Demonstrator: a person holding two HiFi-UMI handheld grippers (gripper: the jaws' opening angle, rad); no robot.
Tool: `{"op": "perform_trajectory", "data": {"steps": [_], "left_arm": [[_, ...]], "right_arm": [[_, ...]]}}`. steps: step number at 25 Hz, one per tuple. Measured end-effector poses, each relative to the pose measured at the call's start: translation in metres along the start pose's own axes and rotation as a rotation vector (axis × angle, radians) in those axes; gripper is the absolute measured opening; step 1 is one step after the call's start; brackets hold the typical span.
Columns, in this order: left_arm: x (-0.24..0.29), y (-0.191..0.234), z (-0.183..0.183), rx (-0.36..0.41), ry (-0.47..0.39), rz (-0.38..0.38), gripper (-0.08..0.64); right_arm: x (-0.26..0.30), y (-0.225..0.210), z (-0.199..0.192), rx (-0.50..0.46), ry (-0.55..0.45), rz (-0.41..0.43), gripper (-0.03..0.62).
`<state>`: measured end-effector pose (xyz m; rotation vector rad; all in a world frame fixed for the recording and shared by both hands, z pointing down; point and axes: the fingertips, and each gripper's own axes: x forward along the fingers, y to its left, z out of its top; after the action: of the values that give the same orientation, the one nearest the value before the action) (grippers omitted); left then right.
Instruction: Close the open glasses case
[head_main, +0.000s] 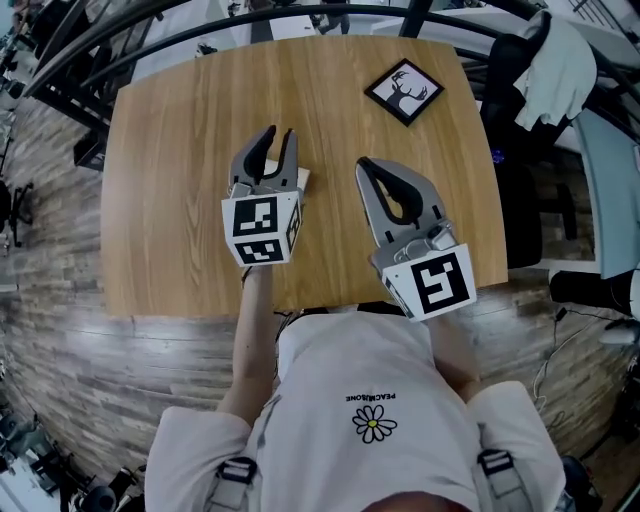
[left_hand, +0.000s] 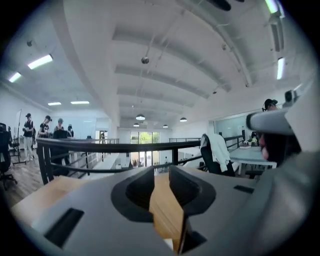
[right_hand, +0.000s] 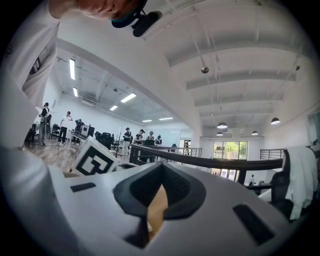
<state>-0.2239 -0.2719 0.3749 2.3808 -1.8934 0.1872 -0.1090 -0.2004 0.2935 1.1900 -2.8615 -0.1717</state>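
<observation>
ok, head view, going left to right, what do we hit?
left gripper → right gripper → white jacket. Deer picture left out: it lies in line with the right gripper.

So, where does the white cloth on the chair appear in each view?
Head view: the white cloth is at the top right, draped over the dark chair.
Left gripper view: right of centre, beyond the table.
Right gripper view: at the right edge.
Shared landmark: the black railing passes close to it in all three.
</observation>
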Motion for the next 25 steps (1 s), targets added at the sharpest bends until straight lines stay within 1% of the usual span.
{"op": "perform_trajectory", "data": {"steps": [1,3,4,6,9,12,16,19,23,25], "left_arm": [[-0.008,-0.003,0.019,0.02,-0.045,0.008,0.099],[-0.026,-0.011,0.051,0.06,-0.115,0.023,0.048],[-0.034,-0.016,0.063,0.075,-0.139,0.025,0.023],[-0.048,-0.025,0.077,0.083,-0.163,0.017,0.017],[-0.063,-0.029,0.082,0.047,-0.168,0.028,0.017],[-0.073,-0.025,0.081,0.016,-0.171,0.05,0.017],[-0.084,-0.015,0.077,-0.011,-0.18,0.091,0.017],[-0.09,-0.009,0.079,0.008,-0.181,0.119,0.017],[-0.097,-0.001,0.086,0.037,-0.208,0.152,0.017],[-0.1,0.003,0.087,0.045,-0.206,0.167,0.017]], "right_arm": [[0.002,-0.002,0.004,-0.012,-0.015,-0.001,0.006],[0.005,-0.006,0.01,-0.023,-0.041,-0.003,0.006],[0.007,-0.006,0.013,-0.018,-0.052,-0.003,0.006],[0.011,-0.005,0.019,-0.002,-0.073,0.001,0.006],[0.018,0.0,0.026,0.01,-0.102,0.015,0.006],[0.024,0.007,0.027,0.005,-0.113,0.036,0.006],[0.028,0.012,0.021,0.056,-0.103,0.071,0.006],[0.029,0.011,0.016,0.078,-0.1,0.073,0.006],[0.033,0.01,0.013,0.096,-0.098,0.073,0.006],[0.035,0.01,0.012,0.141,-0.096,0.081,0.006]]}}
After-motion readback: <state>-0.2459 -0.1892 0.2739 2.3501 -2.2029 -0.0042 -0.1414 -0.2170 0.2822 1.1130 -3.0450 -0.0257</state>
